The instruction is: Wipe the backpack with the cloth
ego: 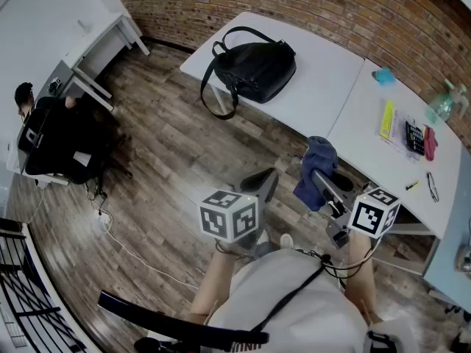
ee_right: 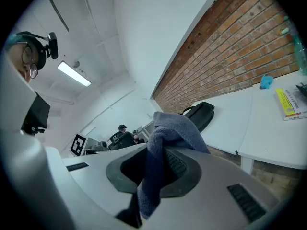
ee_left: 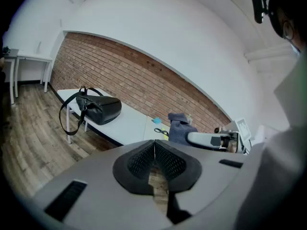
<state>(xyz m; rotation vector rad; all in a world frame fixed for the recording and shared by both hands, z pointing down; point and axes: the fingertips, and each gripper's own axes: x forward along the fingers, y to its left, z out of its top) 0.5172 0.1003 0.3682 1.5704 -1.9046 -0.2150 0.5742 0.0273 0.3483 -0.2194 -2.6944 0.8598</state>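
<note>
Two white counters (ego: 324,87) are standing end to end along a brick wall (ego: 331,6), and a wood-plank floor (ego: 162,160) is running under them toward a second desk (ego: 88,43) at the far side of the room. A person (ego: 26,98) is sitting by that desk. One black backpack (ego: 254,68) is lying on the left counter with a strap looping over the near edge, well apart from both claws. The right counter is carrying small things: one yellow book (ego: 385,120), one teal lump (ego: 383,75), one calculator (ego: 413,136) and one clear bottle (ego: 441,107). The left claw (ee_left: 154,150) is hanging over the floor with its jaws pressed together on nothing. The right claw (ee_right: 160,164) is pinching the one blue-grey cloth (ee_right: 175,128), which is bunching above the jaws and trailing below them.
</note>
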